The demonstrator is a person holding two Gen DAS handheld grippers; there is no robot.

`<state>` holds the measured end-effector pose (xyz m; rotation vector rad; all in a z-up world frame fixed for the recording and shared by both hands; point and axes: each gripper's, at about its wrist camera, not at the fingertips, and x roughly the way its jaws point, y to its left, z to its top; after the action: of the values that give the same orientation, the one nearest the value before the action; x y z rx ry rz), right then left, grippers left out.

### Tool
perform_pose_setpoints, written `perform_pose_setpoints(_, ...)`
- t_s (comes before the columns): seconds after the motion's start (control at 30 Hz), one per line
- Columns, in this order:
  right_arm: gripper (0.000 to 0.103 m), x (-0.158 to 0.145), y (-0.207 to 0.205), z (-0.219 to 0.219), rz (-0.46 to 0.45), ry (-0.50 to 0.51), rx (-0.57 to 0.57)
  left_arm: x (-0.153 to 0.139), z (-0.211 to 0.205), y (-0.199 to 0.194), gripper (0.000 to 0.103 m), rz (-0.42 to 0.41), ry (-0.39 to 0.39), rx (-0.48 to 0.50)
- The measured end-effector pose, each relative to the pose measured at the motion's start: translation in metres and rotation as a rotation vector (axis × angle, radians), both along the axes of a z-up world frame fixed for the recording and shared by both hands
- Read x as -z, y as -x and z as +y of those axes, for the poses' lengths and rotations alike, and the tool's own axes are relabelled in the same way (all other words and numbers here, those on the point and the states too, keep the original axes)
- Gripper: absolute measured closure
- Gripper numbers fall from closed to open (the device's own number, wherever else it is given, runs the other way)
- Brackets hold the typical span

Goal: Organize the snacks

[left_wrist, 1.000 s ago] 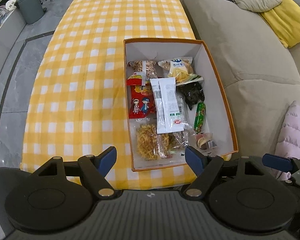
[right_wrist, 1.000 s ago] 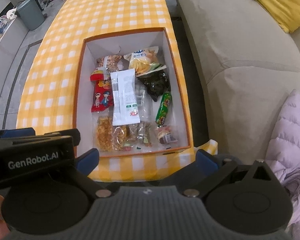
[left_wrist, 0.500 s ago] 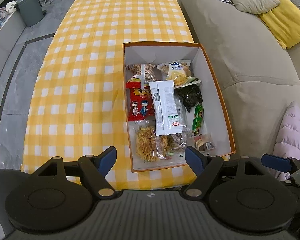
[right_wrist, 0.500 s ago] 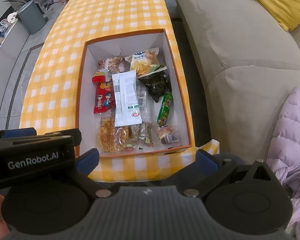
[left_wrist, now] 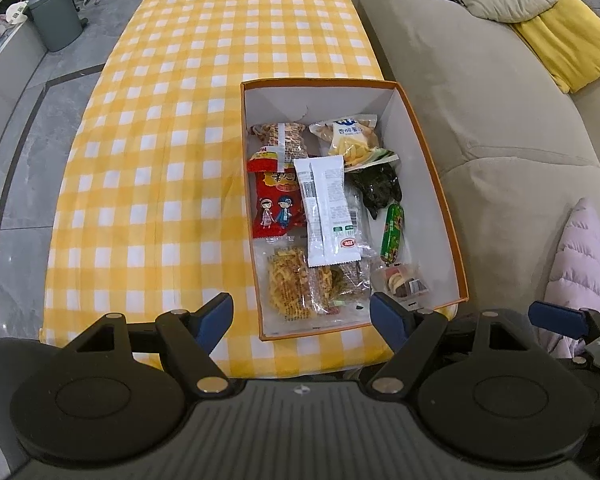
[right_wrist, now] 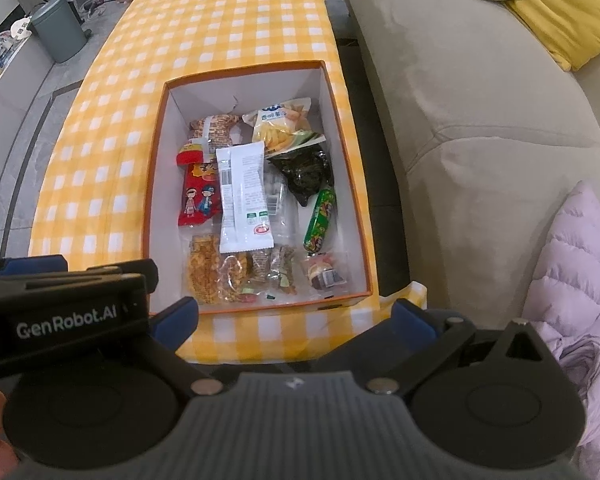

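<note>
An orange-rimmed white box (left_wrist: 432, 168) (right_wrist: 150, 200) sits at the near right of the yellow checked table (left_wrist: 172, 140) (right_wrist: 228, 24). Inside lie several snack packets: a long white wrapper (left_wrist: 326, 208) (right_wrist: 244, 196), a red packet (left_wrist: 278, 204) (right_wrist: 198, 196), a yellow chips bag (left_wrist: 350, 140) (right_wrist: 278, 124), a black bag (left_wrist: 378, 188) (right_wrist: 306, 170), a green sausage (left_wrist: 393, 234) (right_wrist: 320, 220) and clear packs of crackers (left_wrist: 296, 288) (right_wrist: 216, 272). My left gripper (left_wrist: 302, 316) hangs open above the box's near edge. My right gripper (right_wrist: 296, 320) is open too, also short of the box, holding nothing.
A beige sofa (left_wrist: 480, 92) (right_wrist: 460, 88) with a yellow cushion (left_wrist: 568, 44) runs along the table's right side. A lilac padded jacket (left_wrist: 584, 256) (right_wrist: 572, 264) lies near right. A grey bin (left_wrist: 56, 16) stands on the floor far left. The other gripper's body (right_wrist: 64, 312) crosses the right view's lower left.
Both views have drawn back and risen a little, so the box looks smaller and farther. Both grippers stay open; the snacks have not moved.
</note>
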<state>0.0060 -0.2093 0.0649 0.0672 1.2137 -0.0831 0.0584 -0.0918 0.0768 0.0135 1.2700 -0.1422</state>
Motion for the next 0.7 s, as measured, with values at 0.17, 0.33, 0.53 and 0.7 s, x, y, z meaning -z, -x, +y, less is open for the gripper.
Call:
perform_pose_setpoints(0.17,0.003,0.0005,0.0005,-0.0001,0.003,-0.006,-0.002,0.0005,0.0009,0.0001,0.012,0.002,0.0,0.0)
perform_pose_setpoints(0.33,0.003,0.0003,0.0005,-0.0012,0.004,-0.011,-0.002,0.0001,0.0007,0.0006,0.012,0.003,0.0,0.0)
perform_pose_setpoints(0.53,0.003,0.0007,0.0011,-0.0011,0.002,-0.012,-0.003,-0.0008,0.0008,0.0011,0.012,0.0,-0.003,0.0)
perform_pose_setpoints(0.7,0.003,0.0004,0.0011,-0.0013,-0.002,-0.018,-0.007,-0.0017,0.0014,0.0019,0.012,0.0,-0.004,0.0)
